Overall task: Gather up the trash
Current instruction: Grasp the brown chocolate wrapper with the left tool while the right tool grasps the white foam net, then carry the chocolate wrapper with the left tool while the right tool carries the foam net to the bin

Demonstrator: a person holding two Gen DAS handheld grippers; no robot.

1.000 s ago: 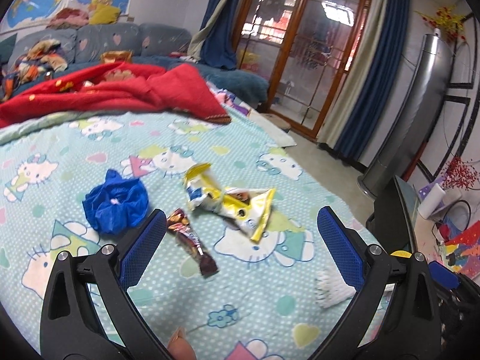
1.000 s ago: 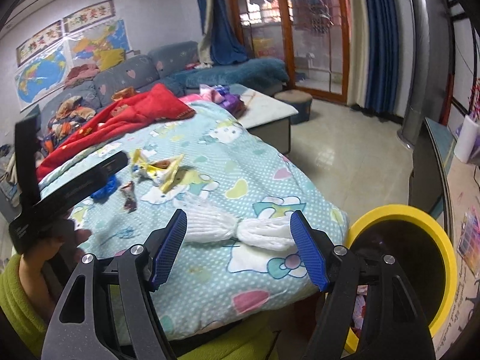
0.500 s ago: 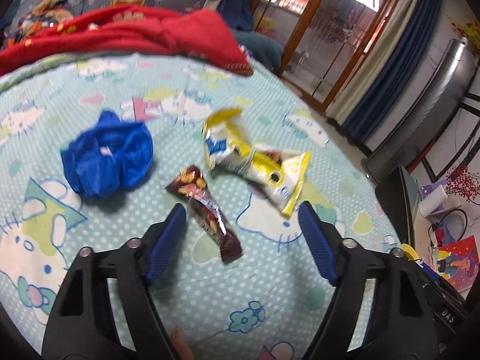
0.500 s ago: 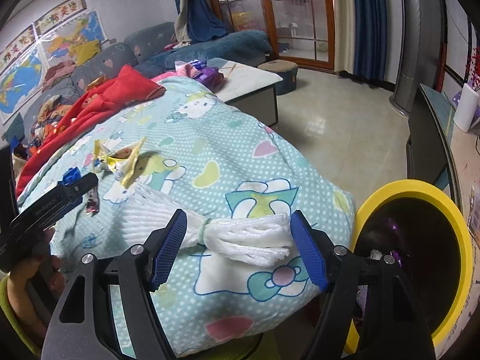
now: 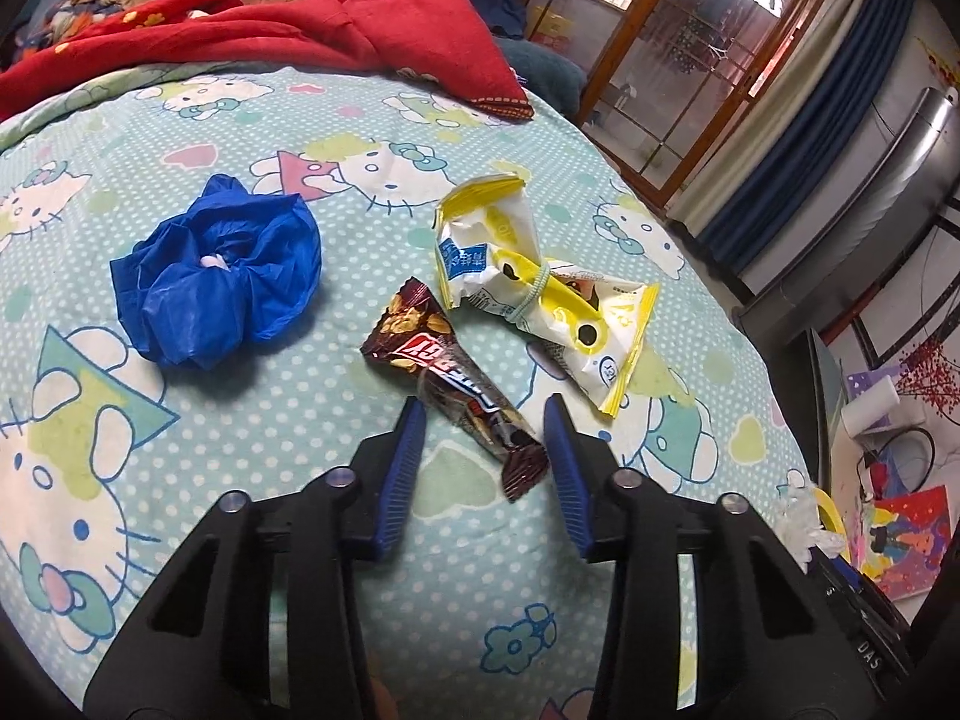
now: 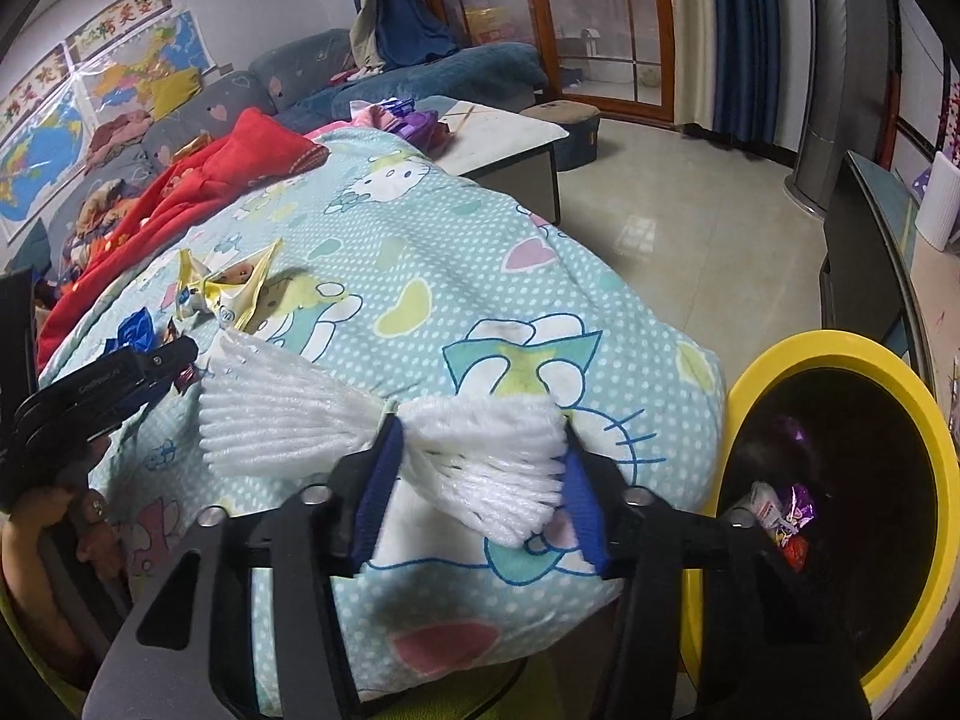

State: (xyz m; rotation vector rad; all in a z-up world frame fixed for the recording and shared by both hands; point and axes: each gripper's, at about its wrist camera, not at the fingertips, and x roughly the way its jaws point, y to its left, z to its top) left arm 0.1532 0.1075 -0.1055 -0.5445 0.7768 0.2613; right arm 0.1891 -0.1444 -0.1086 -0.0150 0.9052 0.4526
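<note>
- Trash lies scattered on a pale-blue cartoon-cat print blanket [image 5: 252, 420] over a bed; the largest piece, a white ribbed foam net sleeve [image 6: 384, 426], sits near the blanket's edge.
- Round yellow-rimmed black bin [image 6: 840, 360] stands on the floor just beside the bed, holding a few crumpled wrappers [image 6: 786, 516], purple, white and red; its depths are too dark to read.
- Right gripper [image 6: 477, 474]: blue pads pressed against both sides of the foam sleeve's nearer half, clamped on it.
- Crumpled blue plastic bag [image 5: 216, 282] lies near a yellow-and-white snack pouch [image 5: 540, 294] cinched with a green band.
- Dark brown candy-bar wrapper [image 5: 456, 390] lies between those two, its near end between the pads of the left gripper [image 5: 483, 438]; the pads stand apart, the right one about touching the wrapper's crimped end, the left one clear.
- Red quilt [image 5: 270, 24] heaped at the blanket's far end.
- In the right view the left gripper's body hides most of the brown wrapper and part of the blue bag.
</note>
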